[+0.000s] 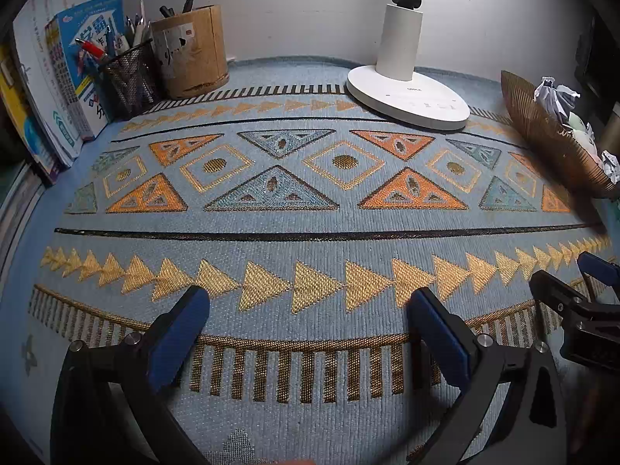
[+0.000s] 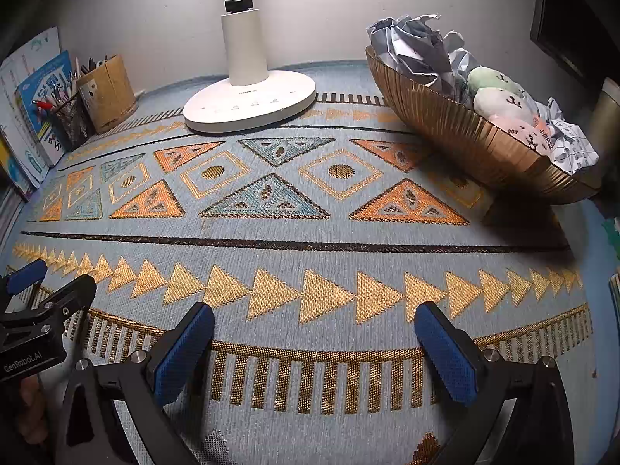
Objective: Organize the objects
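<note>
A ribbed golden bowl (image 2: 457, 131) stands at the right on the patterned blue cloth (image 2: 310, 232). It holds crumpled paper balls (image 2: 410, 46) and pastel plush toys (image 2: 500, 104). In the left wrist view the same bowl (image 1: 542, 135) shows at the right edge. My left gripper (image 1: 310, 306) hovers open over the cloth, nothing between its blue pads (image 1: 182, 333). My right gripper (image 2: 314, 333) also stands open and empty over the gold triangle row. Each gripper appears at the edge of the other's view.
A white lamp base (image 1: 407, 97) stands at the back centre. At the back left are a mesh pen cup (image 1: 128, 73), a round cardboard holder (image 1: 193, 50) with pens and upright books (image 1: 58, 77). A hand (image 2: 31, 410) holds the left gripper.
</note>
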